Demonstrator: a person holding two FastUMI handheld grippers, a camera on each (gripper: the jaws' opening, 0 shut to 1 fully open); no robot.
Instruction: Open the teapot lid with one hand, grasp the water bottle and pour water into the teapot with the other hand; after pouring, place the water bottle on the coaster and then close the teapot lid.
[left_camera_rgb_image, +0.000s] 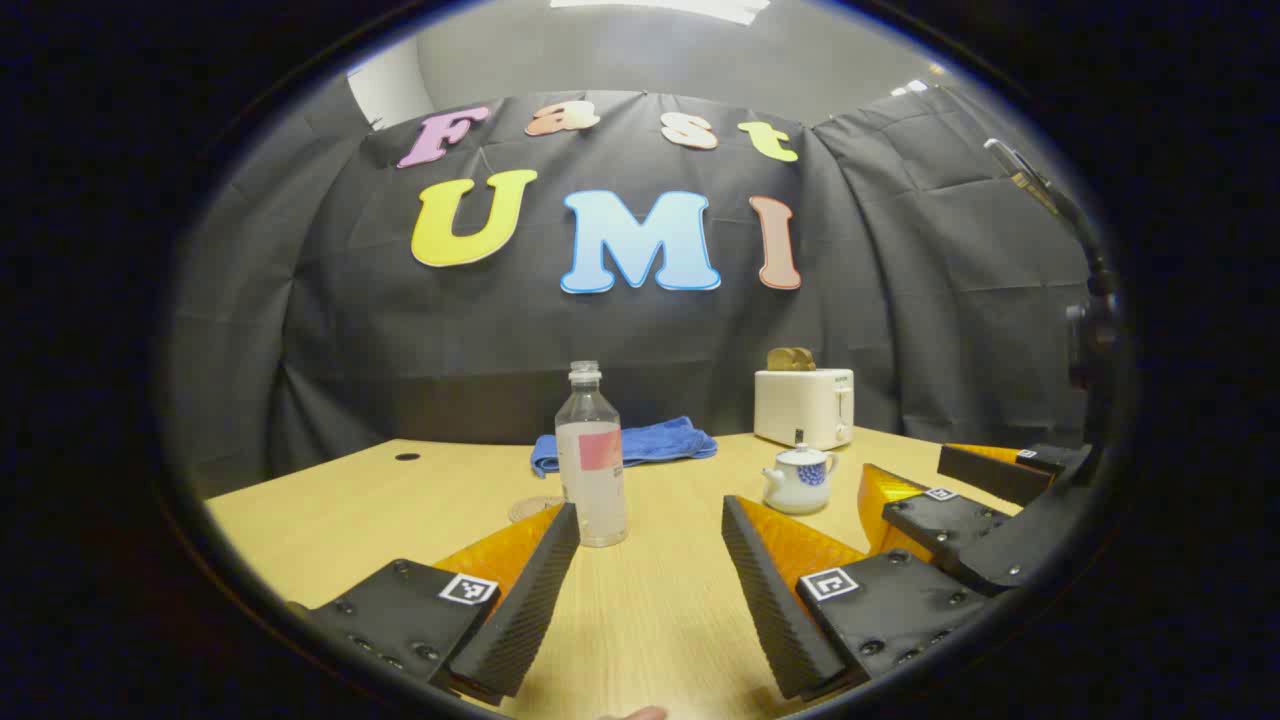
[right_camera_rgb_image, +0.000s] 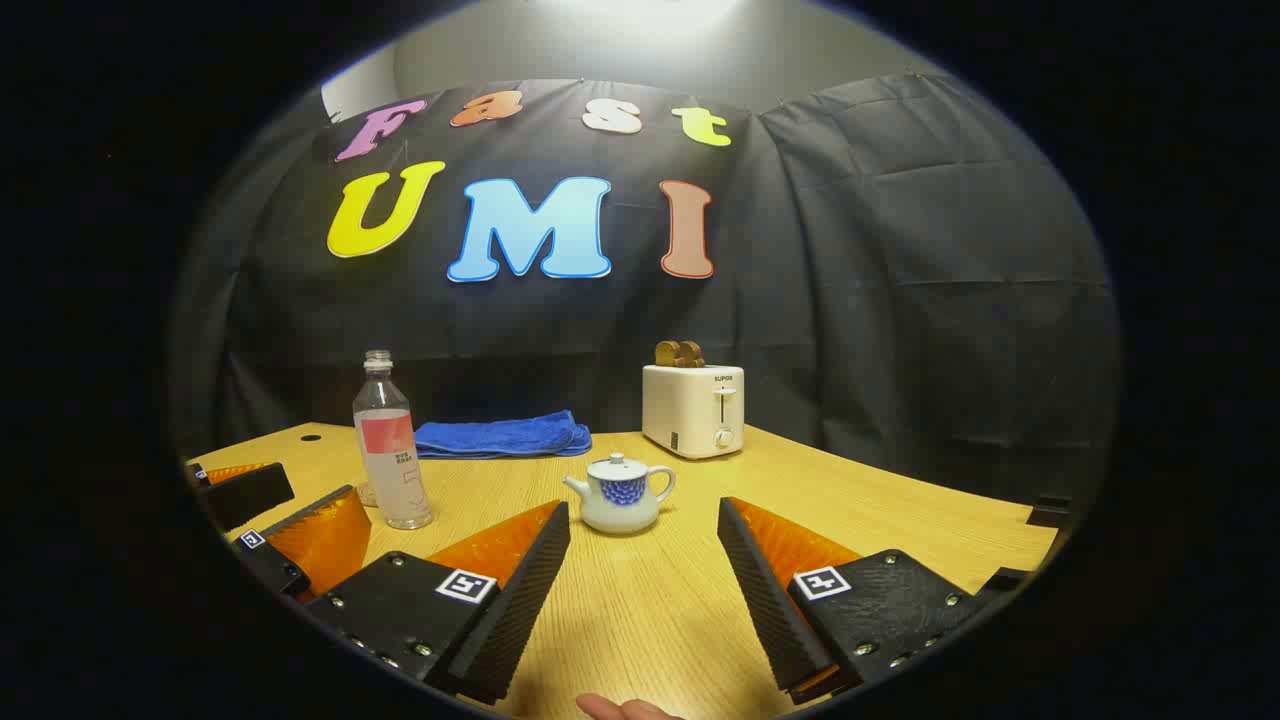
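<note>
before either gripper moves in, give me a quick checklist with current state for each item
1. Left gripper open, nothing between its fingers: ok.
2. Right gripper open, facing the teapot: ok.
3. Teapot lid seated on the pot, knob reachable: ok.
4. Water bottle upright on the table, cap off, just ahead of the left gripper: ok.
5. Coaster free to take the bottle: cannot tell, the bottle and a finger hide part of it.
6. Towel and toaster behind, off the path: ok.
</note>
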